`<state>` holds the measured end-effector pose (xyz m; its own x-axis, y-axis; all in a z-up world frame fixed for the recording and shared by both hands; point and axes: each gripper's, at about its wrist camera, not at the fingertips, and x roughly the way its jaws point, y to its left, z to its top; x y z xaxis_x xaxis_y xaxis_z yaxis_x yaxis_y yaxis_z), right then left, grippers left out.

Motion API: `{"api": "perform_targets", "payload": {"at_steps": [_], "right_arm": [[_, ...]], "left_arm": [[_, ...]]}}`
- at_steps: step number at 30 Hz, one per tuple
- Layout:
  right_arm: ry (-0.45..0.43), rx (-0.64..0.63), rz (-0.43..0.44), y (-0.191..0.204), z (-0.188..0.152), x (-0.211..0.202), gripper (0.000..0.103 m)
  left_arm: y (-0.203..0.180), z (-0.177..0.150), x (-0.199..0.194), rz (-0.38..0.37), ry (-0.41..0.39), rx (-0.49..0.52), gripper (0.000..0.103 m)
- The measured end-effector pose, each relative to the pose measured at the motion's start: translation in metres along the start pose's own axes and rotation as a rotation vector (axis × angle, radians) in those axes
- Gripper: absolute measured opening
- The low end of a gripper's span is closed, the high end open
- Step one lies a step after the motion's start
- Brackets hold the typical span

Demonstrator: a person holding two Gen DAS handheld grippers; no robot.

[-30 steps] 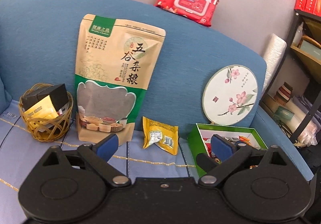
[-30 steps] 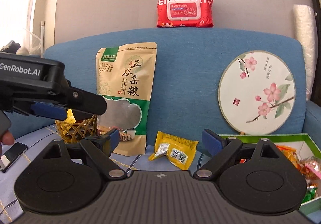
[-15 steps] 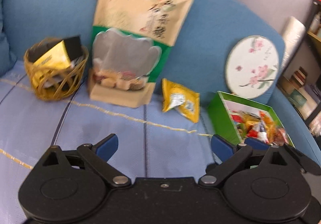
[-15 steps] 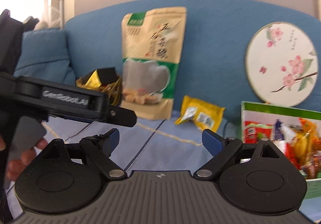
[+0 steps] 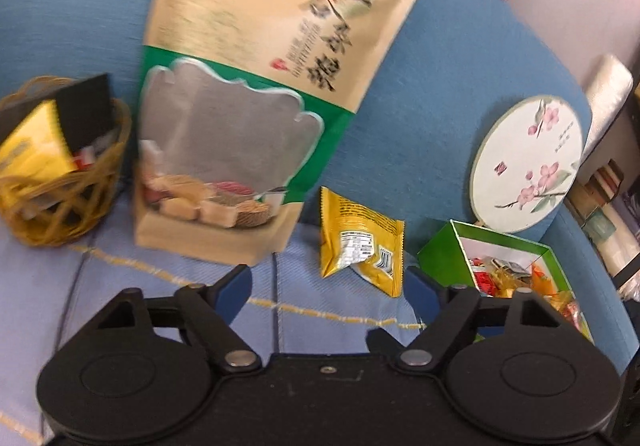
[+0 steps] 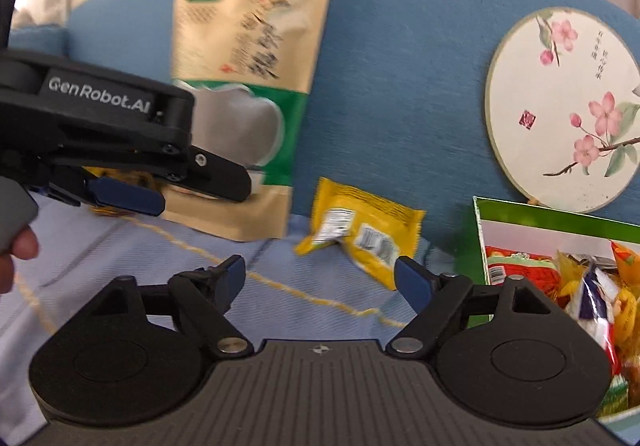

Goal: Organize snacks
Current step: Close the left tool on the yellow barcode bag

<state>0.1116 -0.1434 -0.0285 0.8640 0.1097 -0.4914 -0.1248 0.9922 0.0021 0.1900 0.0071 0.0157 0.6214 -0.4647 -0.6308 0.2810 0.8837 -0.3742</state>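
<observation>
Both sets of jaws stand spread wide and empty: the left gripper [image 5: 328,282] low in its frame, the right gripper [image 6: 318,274] likewise. A blue sofa [image 5: 440,106] fills both views. The tall beige-and-green grain pouch [image 5: 256,94] leans on the backrest at upper centre. A round floral fan [image 6: 564,106] sits at right. Below it, at lower right, a green box [image 6: 540,218] holds mixed wrapped snacks. A wicker basket [image 5: 60,214] with a yellow-and-black box sits at the left edge. The yellow snack packet [image 5: 360,242] lies at centre, between pouch and box, just above the left fingertips.
</observation>
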Motion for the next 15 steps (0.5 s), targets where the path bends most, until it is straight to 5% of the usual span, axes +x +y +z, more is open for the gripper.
{"api": "perform_targets", "payload": {"at_steps": [4, 15], "right_arm": [[0.031, 0.010, -0.069, -0.009, 0.002, 0.031, 0.103], [0.043, -0.072, -0.165, -0.015, 0.004, 0.084, 0.103]], "left_arm": [[-0.009, 0.006, 0.033, -0.009, 0.031, 0.046, 0.093], [-0.006, 0.015, 0.100, -0.037, 0.075, 0.019, 0.092]]}}
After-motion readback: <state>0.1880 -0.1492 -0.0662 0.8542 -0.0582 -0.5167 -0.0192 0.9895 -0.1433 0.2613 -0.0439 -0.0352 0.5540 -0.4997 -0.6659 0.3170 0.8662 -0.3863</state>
